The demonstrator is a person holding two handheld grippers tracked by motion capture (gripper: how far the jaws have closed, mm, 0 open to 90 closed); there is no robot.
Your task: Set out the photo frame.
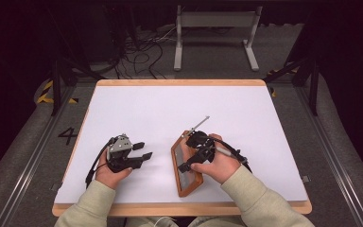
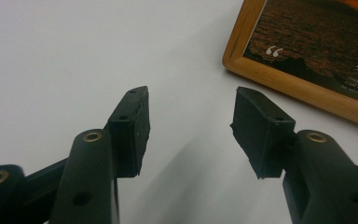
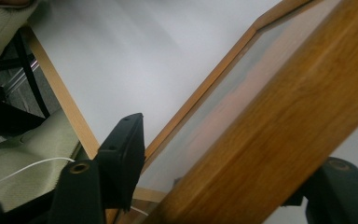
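Nearest us in the high view are the person's cream sleeves point(image 1: 97, 198), coming in at six o'clock over the wooden front edge of the bench point(image 1: 137, 208). Just beyond them we find both hands on the white bench top.

The left tongs point(image 1: 141, 151) rest at about eight o'clock of the bench, jaws apart and holding nothing; in the left gripper view bare white surface lies between the two black pads point(image 2: 133, 130), and a corner of the wooden picture frame point(image 2: 303, 70) sits at one o'clock, apart from them.

The right tongs point(image 1: 185, 166) sit at about five o'clock, over the picture frame point(image 1: 185, 182). In the right gripper view the frame's wooden side rail point(image 3: 279, 116) runs diagonally between the jaws, one jaw on the glazed face and the other behind the rail. We judge the jaws clamped on the frame's edge, with the frame tilted up on its long side rather than lying flat.

Farther off, at twelve o'clock from the right hand point(image 1: 220, 165), a thin metal strut point(image 1: 199, 123) reaches over the bench, probably the frame's stand. Beyond the bench are cables point(image 1: 142, 52) and a white stand point(image 1: 215, 38) on the floor.

The risk we see: the grip bears on a smooth rail and glass, so the frame could slip or pivot in the jaws and drop face-down. The free strut could also snag on the bench.
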